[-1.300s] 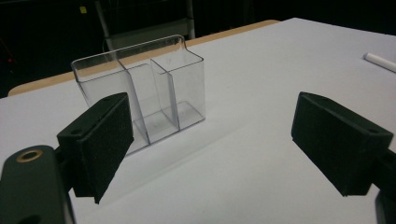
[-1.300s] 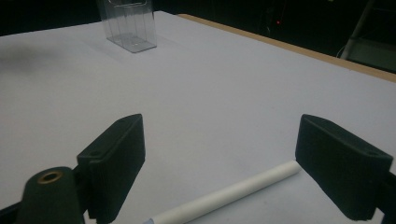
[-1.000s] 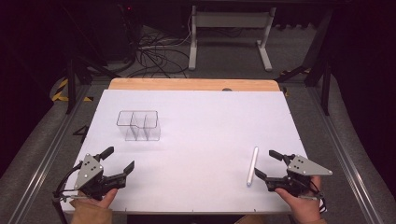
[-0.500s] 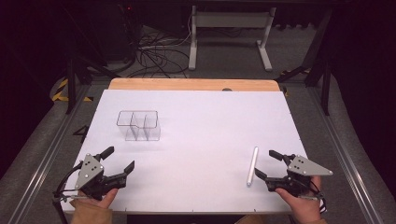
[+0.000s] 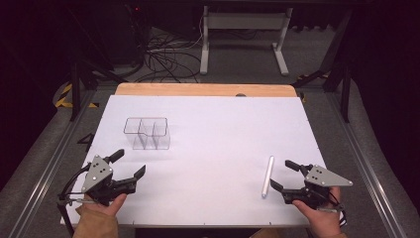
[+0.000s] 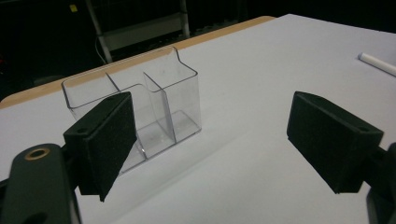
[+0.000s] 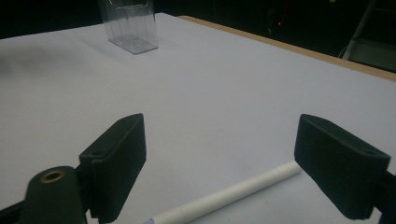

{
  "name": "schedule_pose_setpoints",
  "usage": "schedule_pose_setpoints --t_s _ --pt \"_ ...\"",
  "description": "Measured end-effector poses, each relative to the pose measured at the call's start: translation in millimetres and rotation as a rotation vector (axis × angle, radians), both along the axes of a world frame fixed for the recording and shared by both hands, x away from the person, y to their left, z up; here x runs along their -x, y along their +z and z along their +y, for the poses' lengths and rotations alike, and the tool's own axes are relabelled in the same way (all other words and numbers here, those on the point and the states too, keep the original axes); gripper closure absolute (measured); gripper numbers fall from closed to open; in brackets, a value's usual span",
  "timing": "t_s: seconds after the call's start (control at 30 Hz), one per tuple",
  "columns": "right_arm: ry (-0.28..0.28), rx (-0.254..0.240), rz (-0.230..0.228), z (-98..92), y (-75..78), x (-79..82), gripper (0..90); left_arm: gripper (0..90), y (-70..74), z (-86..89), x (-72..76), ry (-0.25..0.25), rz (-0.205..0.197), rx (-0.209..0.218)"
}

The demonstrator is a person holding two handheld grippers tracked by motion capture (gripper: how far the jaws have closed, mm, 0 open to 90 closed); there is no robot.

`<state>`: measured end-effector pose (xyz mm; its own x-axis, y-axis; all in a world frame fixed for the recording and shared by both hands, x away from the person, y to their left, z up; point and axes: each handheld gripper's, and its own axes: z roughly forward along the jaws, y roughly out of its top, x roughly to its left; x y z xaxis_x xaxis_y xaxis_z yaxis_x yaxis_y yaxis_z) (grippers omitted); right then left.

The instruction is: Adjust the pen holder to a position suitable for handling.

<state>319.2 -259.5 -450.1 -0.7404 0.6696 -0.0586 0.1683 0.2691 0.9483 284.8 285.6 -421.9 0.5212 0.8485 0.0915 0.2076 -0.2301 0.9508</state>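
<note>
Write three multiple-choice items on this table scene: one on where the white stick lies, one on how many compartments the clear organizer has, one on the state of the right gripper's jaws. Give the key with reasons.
1. Where does the white stick lie?
A. inside the clear organizer
B. flat on the white table, just in front of the right gripper
C. between the left gripper's jaws

2. How many compartments does the clear organizer have?
A. one
B. three
C. six

3. How do the right gripper's jaws stand?
A. wide apart with nothing pressed between them
C. clamped on the organizer
B. shut on the stick

Key: 1 B, the high view shows the stick on the table beside the right gripper. 2 B, the left gripper view shows its dividers making three cells. 3 A, the right gripper view shows both pads apart, with the stick lying on the table beyond them.
</note>
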Motion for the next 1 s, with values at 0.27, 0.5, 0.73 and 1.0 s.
schedule_pose_setpoints --t_s 0.27,0.5,0.73,1.0 --pt "-0.002 -0.001 0.001 -1.0 -0.7 1.3 17.5 16.6 9.5 -2.1 -13.3 -0.028 0.022 0.010" --pt "0.003 0.003 0.005 -1.9 -1.2 2.4 18.4 16.6 18.0 -5.4 -21.4 -0.044 0.020 0.004" --pt "0.000 -0.009 -0.001 -5.5 0.3 5.1 19.8 18.4 34.2 -8.2 -32.2 -0.101 0.047 -0.049" --pt "0.021 -0.009 0.008 -5.2 -0.9 5.7 22.0 25.5 49.2 -6.8 -51.1 -0.185 0.133 -0.102"
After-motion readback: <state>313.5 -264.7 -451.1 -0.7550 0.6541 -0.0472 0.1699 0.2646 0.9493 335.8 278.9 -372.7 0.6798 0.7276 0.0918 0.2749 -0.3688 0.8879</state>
